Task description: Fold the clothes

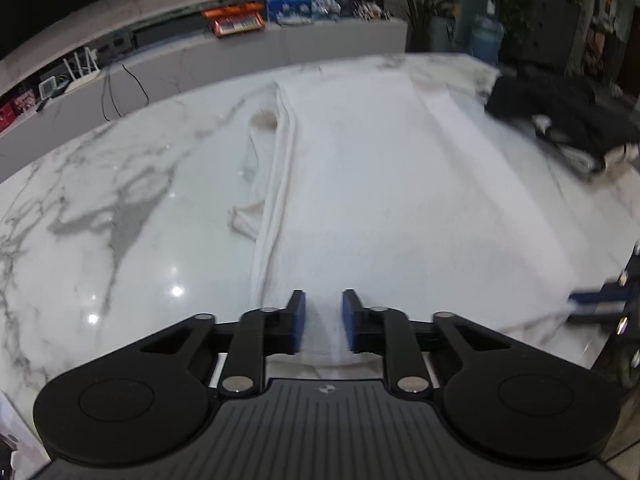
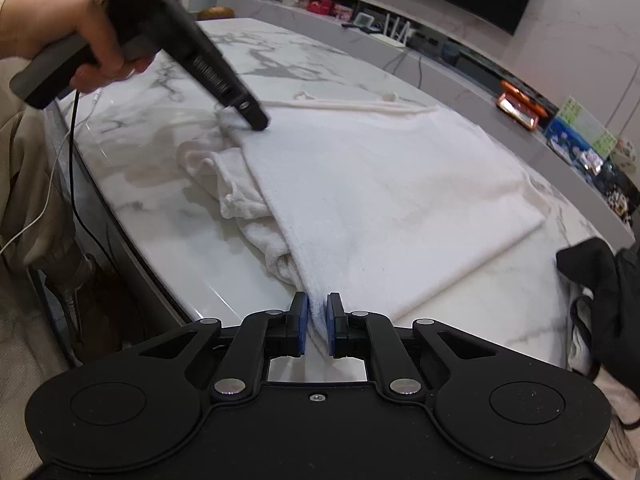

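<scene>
1. One white garment point(image 2: 384, 200) is lying spread on the marble table point(image 2: 168, 216), with a fold reaching toward 2 o'clock in the right wrist view.
2. The right gripper point(image 2: 318, 326) is pinching the garment's near corner between narrow blue pads.
3. The left gripper point(image 1: 323, 322) is sitting over the near hem with a moderate gap; white cloth is showing between the pads, perhaps ungripped.
4. One dark clothing pile point(image 1: 560, 120) is lying at 2 o'clock, blurred and partly cut off.
5. Shelf clutter point(image 1: 240, 20) beyond is staying hard to make out.
</scene>
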A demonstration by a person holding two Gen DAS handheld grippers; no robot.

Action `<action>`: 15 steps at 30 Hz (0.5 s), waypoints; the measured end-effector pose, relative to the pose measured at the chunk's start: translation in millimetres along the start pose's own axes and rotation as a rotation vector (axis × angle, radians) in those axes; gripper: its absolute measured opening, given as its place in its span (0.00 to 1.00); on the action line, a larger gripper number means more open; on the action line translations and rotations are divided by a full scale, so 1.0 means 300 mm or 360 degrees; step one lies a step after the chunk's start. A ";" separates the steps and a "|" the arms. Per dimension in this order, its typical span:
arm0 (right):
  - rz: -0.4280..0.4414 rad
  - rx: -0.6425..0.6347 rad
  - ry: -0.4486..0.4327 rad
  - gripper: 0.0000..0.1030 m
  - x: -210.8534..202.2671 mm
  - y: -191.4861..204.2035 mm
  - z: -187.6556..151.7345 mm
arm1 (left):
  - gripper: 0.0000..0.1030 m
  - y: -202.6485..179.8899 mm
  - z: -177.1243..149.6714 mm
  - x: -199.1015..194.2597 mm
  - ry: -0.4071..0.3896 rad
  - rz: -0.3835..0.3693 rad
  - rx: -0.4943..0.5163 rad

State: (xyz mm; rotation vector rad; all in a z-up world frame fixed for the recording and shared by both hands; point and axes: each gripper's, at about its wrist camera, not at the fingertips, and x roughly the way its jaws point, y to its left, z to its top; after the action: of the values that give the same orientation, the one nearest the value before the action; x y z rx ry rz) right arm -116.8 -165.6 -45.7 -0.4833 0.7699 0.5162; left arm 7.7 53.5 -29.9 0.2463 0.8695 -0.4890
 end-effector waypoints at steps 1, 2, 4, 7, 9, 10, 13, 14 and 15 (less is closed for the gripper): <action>0.0001 0.0006 0.0010 0.07 -0.004 -0.009 -0.005 | 0.13 -0.010 -0.007 -0.007 0.0012 -0.0019 0.0007; 0.0002 0.0007 0.0023 0.07 -0.008 -0.020 -0.010 | 0.12 -0.021 -0.013 -0.011 0.0021 -0.0029 0.0021; 0.0005 -0.0035 0.0066 0.07 -0.017 -0.045 -0.021 | 0.12 -0.069 -0.041 -0.033 0.0046 -0.0057 0.0105; 0.0014 -0.0121 0.0115 0.06 -0.028 -0.070 -0.034 | 0.12 -0.131 -0.070 -0.060 0.0085 -0.0102 0.0194; 0.0043 -0.0172 0.0146 0.06 -0.043 -0.095 -0.053 | 0.12 -0.177 -0.094 -0.082 0.0104 -0.0135 0.0264; 0.0065 -0.0188 0.0158 0.06 -0.051 -0.108 -0.063 | 0.12 -0.193 -0.103 -0.089 0.0109 -0.0143 0.0292; 0.0126 -0.0210 0.0184 0.06 -0.073 -0.132 -0.084 | 0.12 -0.236 -0.127 -0.113 0.0133 -0.0170 0.0388; 0.0144 -0.0217 0.0197 0.07 -0.080 -0.136 -0.089 | 0.12 -0.251 -0.137 -0.122 0.0142 -0.0182 0.0423; 0.0163 -0.0241 0.0219 0.07 -0.087 -0.133 -0.095 | 0.12 -0.262 -0.146 -0.132 0.0157 -0.0195 0.0458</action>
State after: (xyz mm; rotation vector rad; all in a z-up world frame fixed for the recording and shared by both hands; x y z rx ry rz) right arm -123.9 -219.8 -35.1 -0.6266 0.8945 0.6444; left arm -82.8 15.2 -27.3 0.4861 0.9127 -0.7221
